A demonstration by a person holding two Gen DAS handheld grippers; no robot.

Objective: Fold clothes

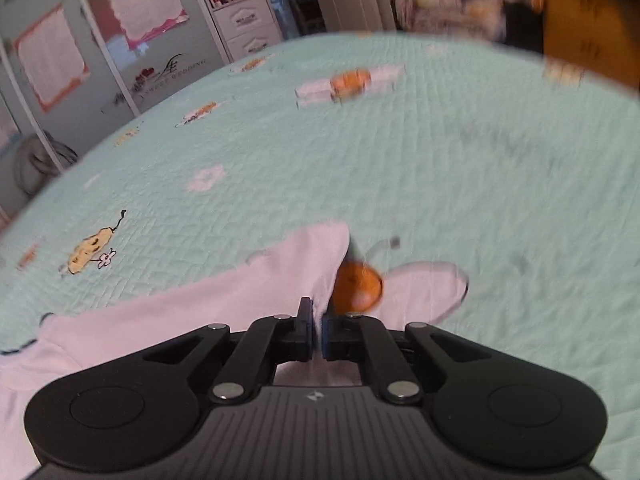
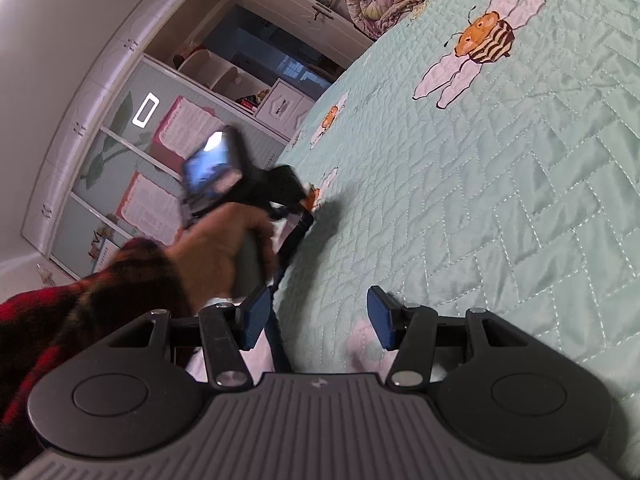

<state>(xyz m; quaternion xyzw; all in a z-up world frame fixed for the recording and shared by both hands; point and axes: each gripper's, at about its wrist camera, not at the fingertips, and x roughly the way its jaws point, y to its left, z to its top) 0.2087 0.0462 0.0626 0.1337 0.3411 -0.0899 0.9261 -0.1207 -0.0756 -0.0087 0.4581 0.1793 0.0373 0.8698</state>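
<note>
Covering bed, mint quilted bedspread (image 2: 500,208); white wardrobe (image 2: 120,128) behind.

At about ten o'clock in the left wrist view, a glass wardrobe door (image 1: 168,76) carried a decal reading "SWEET WEDDING", with a large ornamental monogram above it that could not be made out. The pink-bordered sheets (image 1: 140,0) stuck on the doors bore lines of writing too blurred to read.
</note>
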